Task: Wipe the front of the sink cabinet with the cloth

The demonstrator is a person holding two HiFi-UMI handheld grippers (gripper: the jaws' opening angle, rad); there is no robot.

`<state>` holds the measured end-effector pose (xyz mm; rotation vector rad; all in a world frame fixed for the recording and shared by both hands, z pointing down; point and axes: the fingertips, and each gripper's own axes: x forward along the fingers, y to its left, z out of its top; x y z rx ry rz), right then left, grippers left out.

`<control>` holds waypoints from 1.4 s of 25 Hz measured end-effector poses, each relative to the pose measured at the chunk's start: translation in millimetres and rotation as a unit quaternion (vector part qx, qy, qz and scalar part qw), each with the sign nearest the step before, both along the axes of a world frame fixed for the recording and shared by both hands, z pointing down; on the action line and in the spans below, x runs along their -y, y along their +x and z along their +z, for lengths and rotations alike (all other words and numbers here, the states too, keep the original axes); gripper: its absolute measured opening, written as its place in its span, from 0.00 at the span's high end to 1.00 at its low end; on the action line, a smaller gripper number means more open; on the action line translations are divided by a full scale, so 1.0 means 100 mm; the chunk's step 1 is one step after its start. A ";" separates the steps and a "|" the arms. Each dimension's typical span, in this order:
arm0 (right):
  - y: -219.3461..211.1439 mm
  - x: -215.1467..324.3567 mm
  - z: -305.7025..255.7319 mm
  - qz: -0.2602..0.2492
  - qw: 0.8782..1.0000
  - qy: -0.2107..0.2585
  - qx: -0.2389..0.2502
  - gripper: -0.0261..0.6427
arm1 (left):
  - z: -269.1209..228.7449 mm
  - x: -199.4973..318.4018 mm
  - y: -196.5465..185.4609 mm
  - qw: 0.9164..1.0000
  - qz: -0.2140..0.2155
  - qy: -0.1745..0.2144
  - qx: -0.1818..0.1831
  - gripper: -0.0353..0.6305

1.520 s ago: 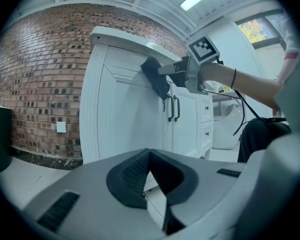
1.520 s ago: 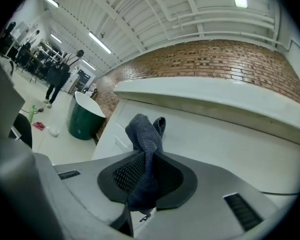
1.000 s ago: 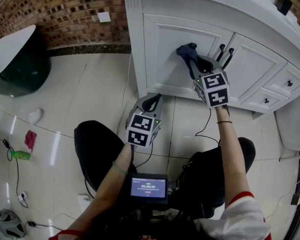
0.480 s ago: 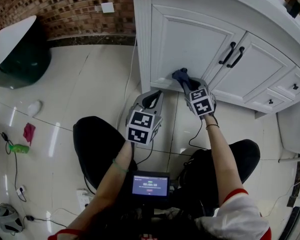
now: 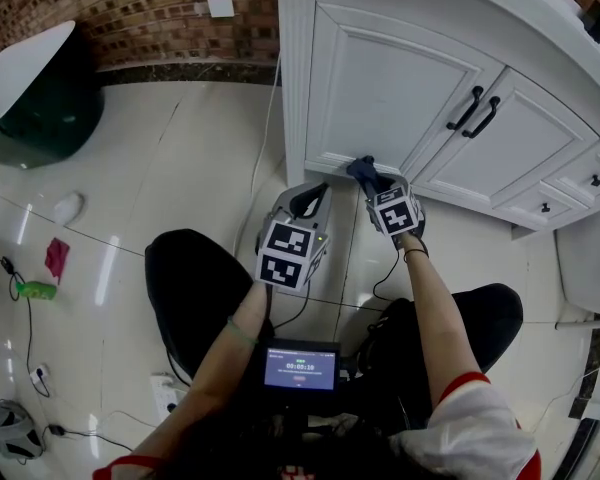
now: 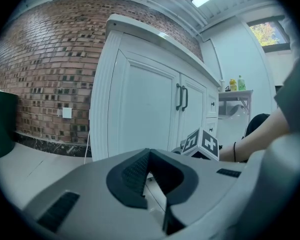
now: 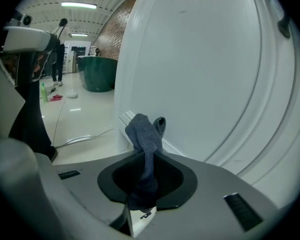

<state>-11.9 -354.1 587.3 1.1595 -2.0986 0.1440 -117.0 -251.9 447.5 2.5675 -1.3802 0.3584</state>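
Right arm (image 5: pixel 427 303) extended forward, right gripper (image 5: pixel 372 180) clamped on cloth (image 5: pixel 360 166). Left arm (image 5: pixel 235 343) bent, left gripper (image 5: pixel 305 202) held beside it, jaws together, empty.

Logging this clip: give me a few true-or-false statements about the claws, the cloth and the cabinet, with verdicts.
1. The right claw is shut on the cloth. True.
2. The cloth is red. False: it is dark blue-grey.
3. The left claw grips a sponge. False: nothing is between its jaws.
4. The cloth is low on the white cabinet front, near the bottom edge. True.
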 end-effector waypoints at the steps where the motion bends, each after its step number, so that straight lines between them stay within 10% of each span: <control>1: 0.01 -0.01 0.00 0.002 1.000 -0.001 0.001 0.86 | 0.01 0.00 -0.01 1.000 0.000 -0.001 0.002 0.92; 22: 0.81 -0.29 -3.75 0.019 0.957 0.278 0.082 0.86 | -0.49 -0.22 0.33 0.999 0.019 0.034 -0.008 0.92; 35: 0.98 -0.29 -3.68 0.042 0.957 0.279 0.072 0.86 | -0.81 -0.43 0.59 0.997 0.043 0.059 -0.022 0.92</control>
